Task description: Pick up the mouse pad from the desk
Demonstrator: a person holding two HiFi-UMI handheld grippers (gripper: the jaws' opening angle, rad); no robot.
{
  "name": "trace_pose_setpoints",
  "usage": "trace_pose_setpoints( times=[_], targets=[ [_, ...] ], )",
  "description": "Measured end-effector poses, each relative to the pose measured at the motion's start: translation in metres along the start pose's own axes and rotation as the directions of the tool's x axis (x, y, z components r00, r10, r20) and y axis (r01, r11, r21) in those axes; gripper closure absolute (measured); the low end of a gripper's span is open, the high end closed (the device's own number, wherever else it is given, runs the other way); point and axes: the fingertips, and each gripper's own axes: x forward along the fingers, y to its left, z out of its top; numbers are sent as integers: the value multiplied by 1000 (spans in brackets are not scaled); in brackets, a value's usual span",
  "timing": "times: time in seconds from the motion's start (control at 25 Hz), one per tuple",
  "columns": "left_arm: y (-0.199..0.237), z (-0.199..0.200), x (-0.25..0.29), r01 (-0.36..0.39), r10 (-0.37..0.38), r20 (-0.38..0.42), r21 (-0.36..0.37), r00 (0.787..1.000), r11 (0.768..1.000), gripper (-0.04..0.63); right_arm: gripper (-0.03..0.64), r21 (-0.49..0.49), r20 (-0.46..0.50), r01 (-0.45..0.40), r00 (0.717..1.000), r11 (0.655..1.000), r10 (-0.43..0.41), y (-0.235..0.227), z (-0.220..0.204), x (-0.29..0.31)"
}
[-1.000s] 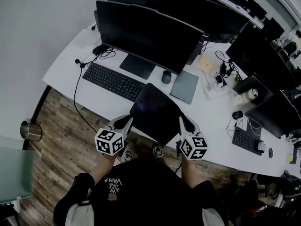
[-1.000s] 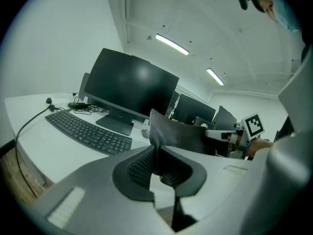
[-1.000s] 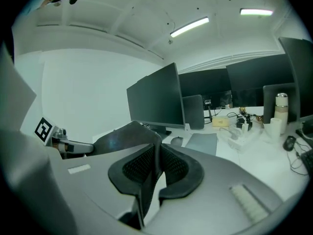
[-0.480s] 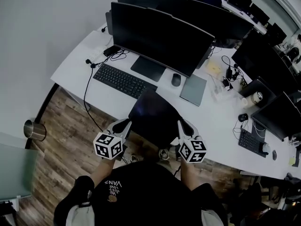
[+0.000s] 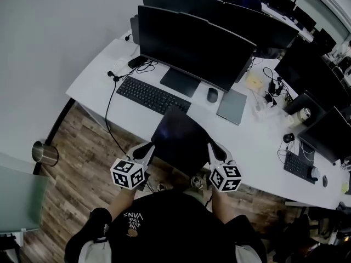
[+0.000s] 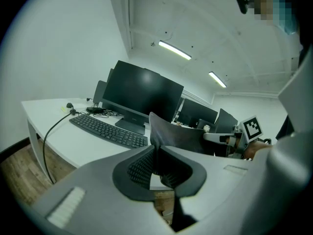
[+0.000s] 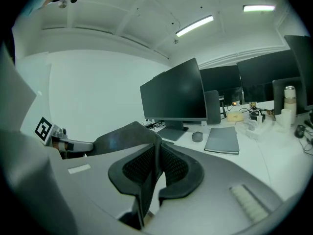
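Note:
The dark mouse pad [image 5: 179,139] hangs in the air between my two grippers, over the front edge of the white desk [image 5: 258,147] and the wood floor. My left gripper [image 5: 149,149] is shut on the pad's left edge and my right gripper [image 5: 211,149] on its right edge. In the left gripper view the pad [image 6: 182,135] runs from the left gripper [image 6: 156,161] off to the right, slightly bowed. In the right gripper view the pad [image 7: 122,135] stretches leftward from the right gripper [image 7: 155,161], with the other gripper at its far end.
On the desk stand a large monitor [image 5: 194,45], a black keyboard [image 5: 152,95], a mouse [image 5: 212,95] and a grey notebook [image 5: 232,107]. A cable [image 5: 109,119] hangs off the desk's front. A metal bin [image 5: 44,153] sits on the floor at left. More monitors crowd the right.
Both grippers have drawn back from the desk toward the person with the pad held between them. The pad now overlaps less of the desk top.

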Motion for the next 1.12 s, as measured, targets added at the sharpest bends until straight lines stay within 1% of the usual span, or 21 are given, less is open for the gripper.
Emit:
trace_pose_setpoints(
  times=[0.24, 0.6, 1.12],
  targets=[
    [7, -8, -9, -13, 13, 1, -15, 1000, 1000, 561, 571, -9, -25, -18, 1000, 1000, 18, 9, -10, 4],
    [9, -12, -18, -24, 25, 15, -25, 1000, 999, 561, 572, -40, -46, -48, 998, 998, 47, 20, -10, 8],
    [7, -15, -16, -15, 15, 10, -30, 1000, 999, 561, 572, -31, -46, -35, 998, 999, 34, 16, -14, 3]
  ],
)
